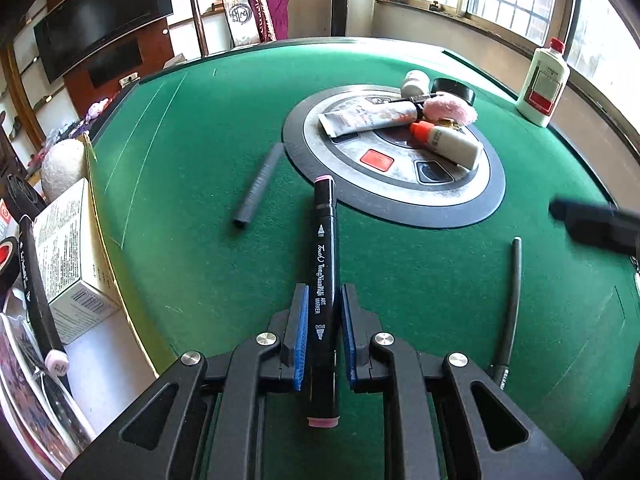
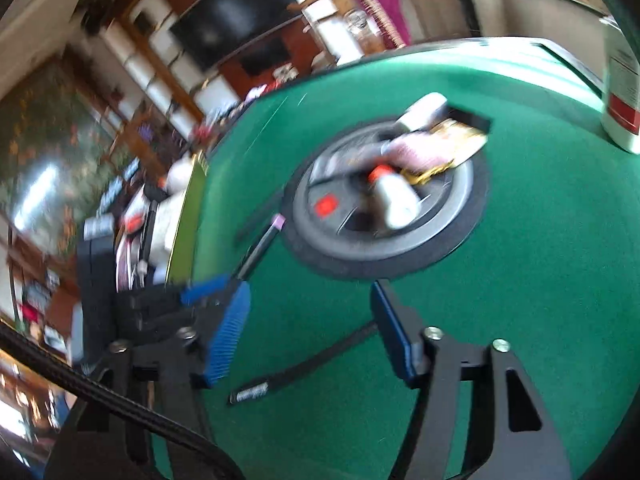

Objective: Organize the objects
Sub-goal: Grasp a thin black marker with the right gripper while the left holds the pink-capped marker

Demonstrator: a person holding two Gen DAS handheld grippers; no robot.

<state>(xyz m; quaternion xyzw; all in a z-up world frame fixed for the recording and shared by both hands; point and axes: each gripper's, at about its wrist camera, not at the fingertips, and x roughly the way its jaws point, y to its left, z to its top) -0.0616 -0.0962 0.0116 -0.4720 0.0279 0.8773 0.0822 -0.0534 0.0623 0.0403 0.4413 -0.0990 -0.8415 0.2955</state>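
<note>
A black art marker (image 1: 325,264) with pink ends runs lengthwise between the blue pads of my left gripper (image 1: 325,294), which is shut on its lower half. Its far pink tip points at the round centre panel (image 1: 486,196). In the blurred right wrist view my right gripper (image 2: 310,330) stands open over the green felt. A thin dark pen (image 2: 308,362) lies slanted on the felt between its fingers, and the pads do not press on it. That pen (image 1: 511,304) lies right of the marker, and a grey cap (image 1: 258,186) lies to its left.
The centre panel holds a tube (image 1: 368,118), an orange-capped bottle (image 1: 450,143), a pink puff (image 1: 450,110) and two small jars. A white bottle with a red cap (image 1: 544,84) stands far right. A cardboard box (image 1: 74,256) and another marker (image 1: 38,300) sit off the left edge.
</note>
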